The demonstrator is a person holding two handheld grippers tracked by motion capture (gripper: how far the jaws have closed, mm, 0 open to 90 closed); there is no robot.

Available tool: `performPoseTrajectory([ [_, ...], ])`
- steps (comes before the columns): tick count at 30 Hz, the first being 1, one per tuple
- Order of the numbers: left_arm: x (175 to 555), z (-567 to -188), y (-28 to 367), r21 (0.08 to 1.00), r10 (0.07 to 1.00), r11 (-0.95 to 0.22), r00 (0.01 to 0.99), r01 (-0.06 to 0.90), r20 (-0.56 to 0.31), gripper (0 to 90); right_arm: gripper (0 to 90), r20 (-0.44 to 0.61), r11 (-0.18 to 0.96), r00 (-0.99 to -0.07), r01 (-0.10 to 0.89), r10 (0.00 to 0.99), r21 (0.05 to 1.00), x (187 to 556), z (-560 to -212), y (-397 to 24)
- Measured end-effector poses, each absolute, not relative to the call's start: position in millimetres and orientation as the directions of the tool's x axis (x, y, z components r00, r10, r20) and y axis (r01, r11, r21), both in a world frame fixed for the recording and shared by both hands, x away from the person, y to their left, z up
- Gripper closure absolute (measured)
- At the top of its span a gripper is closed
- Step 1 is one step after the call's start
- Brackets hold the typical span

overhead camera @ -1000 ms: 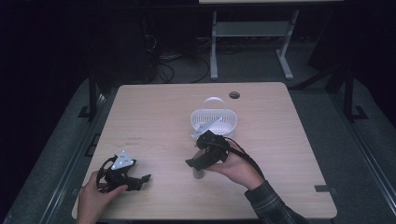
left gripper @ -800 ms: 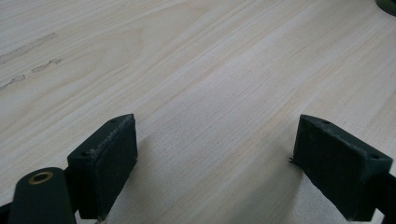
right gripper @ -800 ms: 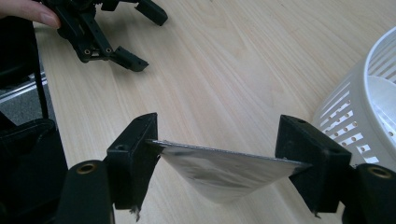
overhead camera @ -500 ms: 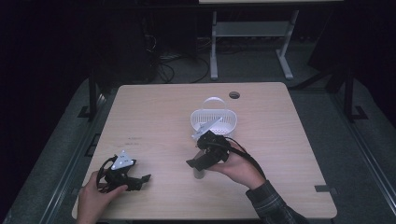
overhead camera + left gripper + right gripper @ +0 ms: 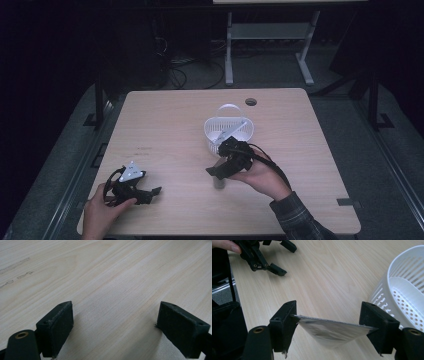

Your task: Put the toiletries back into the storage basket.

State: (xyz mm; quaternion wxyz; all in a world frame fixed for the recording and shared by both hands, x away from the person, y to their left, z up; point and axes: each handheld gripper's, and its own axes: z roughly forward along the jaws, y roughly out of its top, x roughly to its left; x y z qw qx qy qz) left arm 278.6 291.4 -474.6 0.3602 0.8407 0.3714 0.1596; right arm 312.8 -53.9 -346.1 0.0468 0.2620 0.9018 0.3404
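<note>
A white slatted plastic basket [image 5: 229, 131] stands on the wooden table [image 5: 165, 125], a little past its middle. A flat perforated white piece [image 5: 231, 133] lies slanted inside the basket; in the right gripper view that piece [image 5: 405, 300] shows rows of small round holes, and the basket [image 5: 392, 281] is cut off by the right edge of the picture.

No brand, label or readable writing shows on anything. Faint grey smudges [image 5: 15, 272] mark the table surface in the left gripper view.

The right gripper [image 5: 330, 322], held in the person's right hand [image 5: 260, 175], sits just in front of the basket. Its jaws pinch a thin, flat silvery pouch [image 5: 332, 330] across its top edge; the pouch hangs below them, grey and blurred, and what it contains cannot be told. In the high view the pouch [image 5: 218, 182] is only a small dim shape under the gripper.

The left gripper [image 5: 131, 186] rests near the table's front left corner in the left hand [image 5: 102, 215], well apart from the basket. Its jaws stand spread wide over bare wood, holding nothing.
</note>
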Motion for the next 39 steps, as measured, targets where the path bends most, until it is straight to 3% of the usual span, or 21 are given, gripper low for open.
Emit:
performPoseTrajectory([
  [39,279,-475,291,0.726,0.74,-0.464,0.673,0.509,0.001,12.5,30.5,0.074,0.596,-0.813,0.482,0.577,0.642,323,-334,-104],
])
